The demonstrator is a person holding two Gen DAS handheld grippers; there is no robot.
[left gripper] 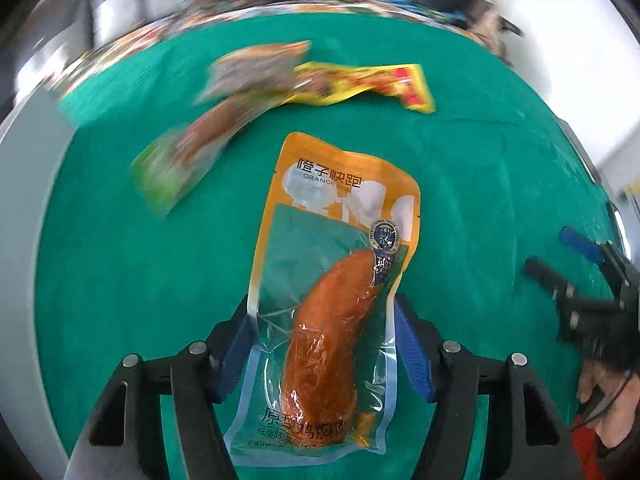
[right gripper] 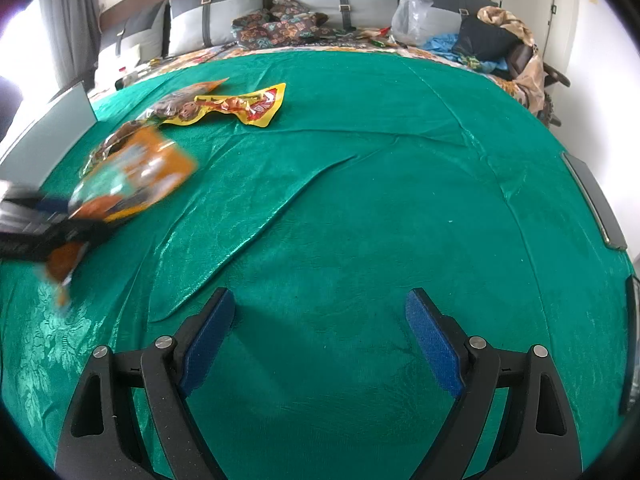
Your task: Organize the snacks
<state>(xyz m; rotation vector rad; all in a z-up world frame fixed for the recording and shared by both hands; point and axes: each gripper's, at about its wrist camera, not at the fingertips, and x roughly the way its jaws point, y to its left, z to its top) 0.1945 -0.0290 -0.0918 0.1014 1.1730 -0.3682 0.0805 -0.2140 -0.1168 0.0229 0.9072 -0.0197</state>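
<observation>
An orange and clear pack with a chicken sausage (left gripper: 332,320) hangs between the blue pads of my left gripper (left gripper: 324,344), which press on its two side edges. In the right wrist view the same pack (right gripper: 132,176) is blurred at the far left, above the green cloth (right gripper: 360,200), with the left gripper (right gripper: 52,216) on it. My right gripper (right gripper: 320,304) stands open over bare cloth with nothing between its fingers; it shows at the right of the left wrist view (left gripper: 560,256). A yellow pack (right gripper: 248,106), a brown-orange pack (right gripper: 180,104) and a green-ended pack (left gripper: 188,160) lie together further back.
A grey upright panel (right gripper: 52,128) stands at the cloth's left edge. A dark flat device (right gripper: 596,200) lies at the right edge. Behind the cloth are pillows (right gripper: 216,12), a clear plastic bag (right gripper: 412,16) and piled fabric. A person's hand (left gripper: 600,392) holds the right gripper.
</observation>
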